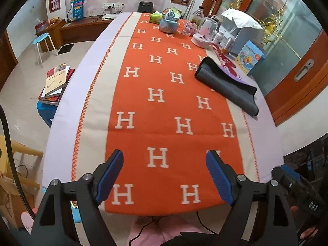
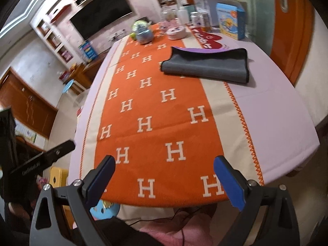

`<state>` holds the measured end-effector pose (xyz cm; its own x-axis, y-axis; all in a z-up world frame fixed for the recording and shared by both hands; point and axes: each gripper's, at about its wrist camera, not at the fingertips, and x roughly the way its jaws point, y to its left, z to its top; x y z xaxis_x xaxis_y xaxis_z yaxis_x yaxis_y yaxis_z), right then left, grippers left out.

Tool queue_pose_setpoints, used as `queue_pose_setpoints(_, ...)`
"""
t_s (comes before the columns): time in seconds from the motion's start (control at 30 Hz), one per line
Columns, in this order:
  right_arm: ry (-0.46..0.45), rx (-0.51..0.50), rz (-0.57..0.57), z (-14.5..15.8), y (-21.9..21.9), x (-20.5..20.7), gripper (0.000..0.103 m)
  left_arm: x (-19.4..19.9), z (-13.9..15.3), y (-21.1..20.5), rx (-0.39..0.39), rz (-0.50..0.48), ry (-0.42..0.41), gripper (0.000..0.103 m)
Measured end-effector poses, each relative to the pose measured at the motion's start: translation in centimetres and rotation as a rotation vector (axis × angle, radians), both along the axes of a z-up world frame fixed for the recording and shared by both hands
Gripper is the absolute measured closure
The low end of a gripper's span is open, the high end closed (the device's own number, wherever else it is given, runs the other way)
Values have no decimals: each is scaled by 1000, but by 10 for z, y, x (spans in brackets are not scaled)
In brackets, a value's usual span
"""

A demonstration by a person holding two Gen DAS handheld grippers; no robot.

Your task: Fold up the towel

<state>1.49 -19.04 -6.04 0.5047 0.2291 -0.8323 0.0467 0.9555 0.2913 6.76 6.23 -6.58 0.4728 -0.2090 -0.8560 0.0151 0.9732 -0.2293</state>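
A dark grey towel (image 1: 227, 85) lies folded on the right side of the table, partly on the orange runner (image 1: 164, 102) with white H marks. It also shows in the right wrist view (image 2: 207, 66), far ahead and a little right. My left gripper (image 1: 166, 162) is open and empty above the near end of the table. My right gripper (image 2: 165, 169) is open and empty, also over the near table edge. Both are well short of the towel. The towel's far edge rests over a purple mat (image 2: 202, 50).
The far end of the table holds a snow globe (image 1: 169, 21), a glass dome (image 1: 205, 33), bottles, a tissue box and a children's book box (image 1: 249, 57). Books (image 1: 56, 82) are stacked on a stool at the left. A lilac cloth (image 1: 67, 112) covers the table.
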Motion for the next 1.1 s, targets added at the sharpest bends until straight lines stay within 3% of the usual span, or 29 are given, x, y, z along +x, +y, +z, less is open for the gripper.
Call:
queue_pose_setpoints(0.27, -4, -27, 67, 24, 0, -14, 0, -20, 27, -33, -5, -23, -46, 16)
queue_pose_setpoints(0.6, -100, -97, 67, 46, 1, -33, 0, -47, 55, -65, 101, -44, -171, 12)
queue_pose_setpoints(0.7, -120, -121, 77, 50, 2, -34, 0, -53, 58, -68, 116, -35, -190, 10)
queue_pose_setpoints(0.83, -127, -124, 83, 51, 3, -33, 0, -59, 65, -64, 126, -4, -228, 1)
queue_pose_setpoints(1.1, -126, -102, 93, 48, 3, -30, 0, -65, 68, -56, 136, 57, -242, 1)
